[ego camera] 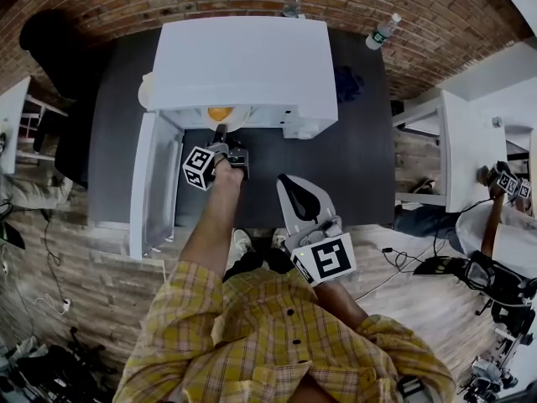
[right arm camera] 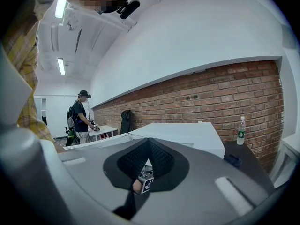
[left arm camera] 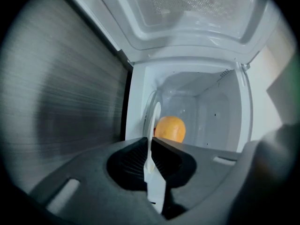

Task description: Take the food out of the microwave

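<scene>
The white microwave (ego camera: 243,65) stands on a dark table with its door (ego camera: 155,183) swung open to the left. Inside, an orange food item (ego camera: 220,113) (left arm camera: 169,128) rests on a white plate (ego camera: 238,121) (left arm camera: 155,117). My left gripper (ego camera: 221,137) (left arm camera: 150,143) is at the oven's mouth, shut on the plate's near rim, which shows edge-on between the pads. My right gripper (ego camera: 293,186) (right arm camera: 149,143) hangs back in front of the table, shut with nothing in it.
Two water bottles (ego camera: 382,32) (ego camera: 292,2) stand at the back of the dark table (ego camera: 369,158), and a blue object (ego camera: 348,82) lies right of the microwave. A white desk (ego camera: 461,154) and another person (ego camera: 503,217) are at the right. A brick wall runs behind.
</scene>
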`<state>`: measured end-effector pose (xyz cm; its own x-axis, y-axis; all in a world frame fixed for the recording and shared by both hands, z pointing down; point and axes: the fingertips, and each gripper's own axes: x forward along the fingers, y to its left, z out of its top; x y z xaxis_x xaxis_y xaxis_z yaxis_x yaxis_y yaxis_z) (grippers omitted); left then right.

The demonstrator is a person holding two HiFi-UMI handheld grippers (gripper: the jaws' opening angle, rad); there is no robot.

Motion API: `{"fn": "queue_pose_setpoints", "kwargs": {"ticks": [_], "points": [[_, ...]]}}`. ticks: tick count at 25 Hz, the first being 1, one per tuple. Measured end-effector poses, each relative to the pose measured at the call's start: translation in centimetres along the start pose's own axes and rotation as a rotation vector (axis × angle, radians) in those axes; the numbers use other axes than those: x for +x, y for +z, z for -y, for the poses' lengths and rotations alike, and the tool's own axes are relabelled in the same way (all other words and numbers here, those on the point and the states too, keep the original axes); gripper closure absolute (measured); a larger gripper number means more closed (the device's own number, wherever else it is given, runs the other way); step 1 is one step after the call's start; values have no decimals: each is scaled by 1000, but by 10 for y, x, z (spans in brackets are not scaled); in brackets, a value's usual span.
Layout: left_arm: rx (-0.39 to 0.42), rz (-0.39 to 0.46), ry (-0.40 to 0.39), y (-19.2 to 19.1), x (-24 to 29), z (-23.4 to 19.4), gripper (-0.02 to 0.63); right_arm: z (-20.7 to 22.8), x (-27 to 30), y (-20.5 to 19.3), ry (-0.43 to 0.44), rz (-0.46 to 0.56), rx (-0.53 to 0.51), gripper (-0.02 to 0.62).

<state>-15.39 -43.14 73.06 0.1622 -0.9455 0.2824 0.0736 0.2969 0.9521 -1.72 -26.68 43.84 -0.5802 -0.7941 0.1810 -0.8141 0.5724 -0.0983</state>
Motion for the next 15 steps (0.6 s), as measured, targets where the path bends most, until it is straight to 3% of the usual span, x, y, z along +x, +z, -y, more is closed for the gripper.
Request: {"fn": "queue_pose_setpoints", "kwargs": {"ticks": [8, 15], "points": [[80, 5, 15, 2, -2, 3, 595, 1, 0, -2, -4, -1, 2, 592], [90, 6, 4, 2, -9, 7, 597, 1, -2, -3, -9, 3, 2, 592]]}}
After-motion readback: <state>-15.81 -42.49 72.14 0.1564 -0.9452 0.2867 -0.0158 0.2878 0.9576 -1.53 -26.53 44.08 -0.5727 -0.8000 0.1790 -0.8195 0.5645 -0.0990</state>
